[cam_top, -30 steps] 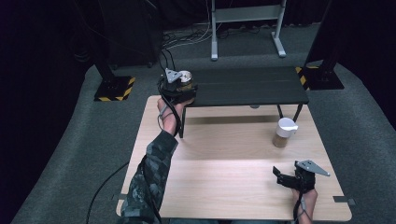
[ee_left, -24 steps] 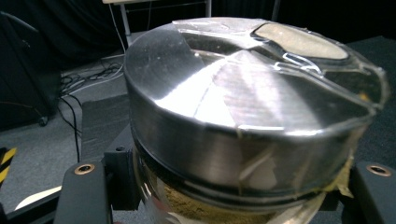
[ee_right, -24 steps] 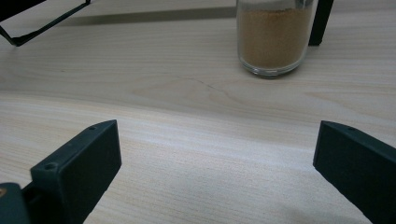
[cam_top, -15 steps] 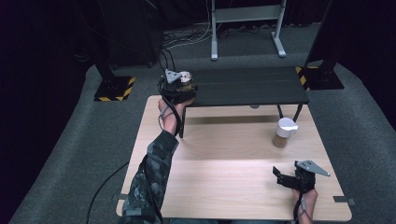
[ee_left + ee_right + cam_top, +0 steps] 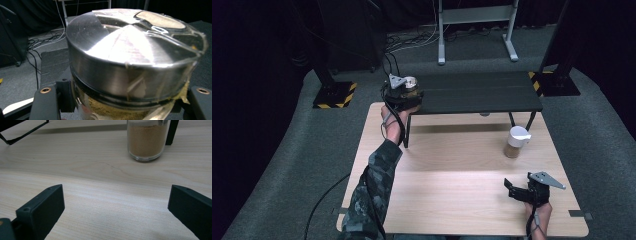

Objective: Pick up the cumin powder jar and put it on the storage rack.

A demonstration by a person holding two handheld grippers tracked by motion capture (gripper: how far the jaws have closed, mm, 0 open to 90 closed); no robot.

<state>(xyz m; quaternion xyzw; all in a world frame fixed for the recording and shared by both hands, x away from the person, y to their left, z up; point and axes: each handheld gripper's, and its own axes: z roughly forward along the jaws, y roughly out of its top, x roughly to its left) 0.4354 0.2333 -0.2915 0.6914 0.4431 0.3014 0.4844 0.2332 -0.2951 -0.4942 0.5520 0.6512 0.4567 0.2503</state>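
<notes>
Two jars of tan powder are in play. My left gripper point(image 5: 404, 95) has its jaws clamped on the first jar point(image 5: 130, 67), one jaw on each side of the glass just under its shiny metal lid point(image 5: 120, 47). From above, that jar point(image 5: 410, 84) sits at the near left end of the dark bench point(image 5: 482, 92) beyond the worktop point(image 5: 452, 165), and my sleeve point(image 5: 374, 195) stretches toward it. Clear tape crosses the lid; I can read no label, brand or writing on it. My right gripper point(image 5: 518, 189) hovers low at the worktop's near right, jaws wide apart with nothing between them. The second jar point(image 5: 147, 140), white-capped from above point(image 5: 516, 142), stands upright ahead of them, well apart. Its glass shows no writing either.
</notes>
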